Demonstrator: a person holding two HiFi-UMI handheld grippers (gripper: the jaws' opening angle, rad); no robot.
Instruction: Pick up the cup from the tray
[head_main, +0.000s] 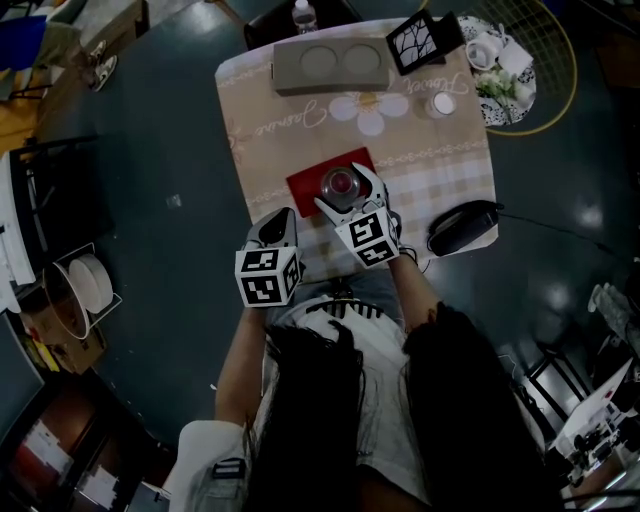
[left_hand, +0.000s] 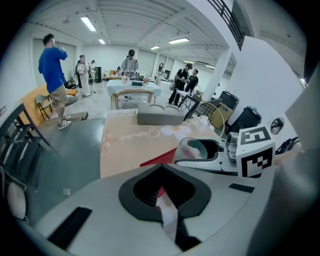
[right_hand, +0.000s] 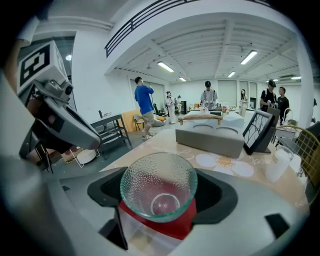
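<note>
At the near end of the table, the cup, a dimpled clear glass, stands over the red tray. It is upright with its mouth up, so its long axis runs vertically. The right gripper encloses it: in the right gripper view the black pads sit against opposite sides of the glass, with red showing beneath its base; contact between base and tray cannot be confirmed. The left gripper is just beside the right one, at the tray's near-left corner. Its jaws are drawn nearly together, leaving a thin slit, and hold nothing. At the far end of the table lies a grey holder with two round recesses. A black framed panel stands to its right, and a small white pot sits nearer. A black case lies at the near-right edge. All of these are well apart from the cup.
</note>
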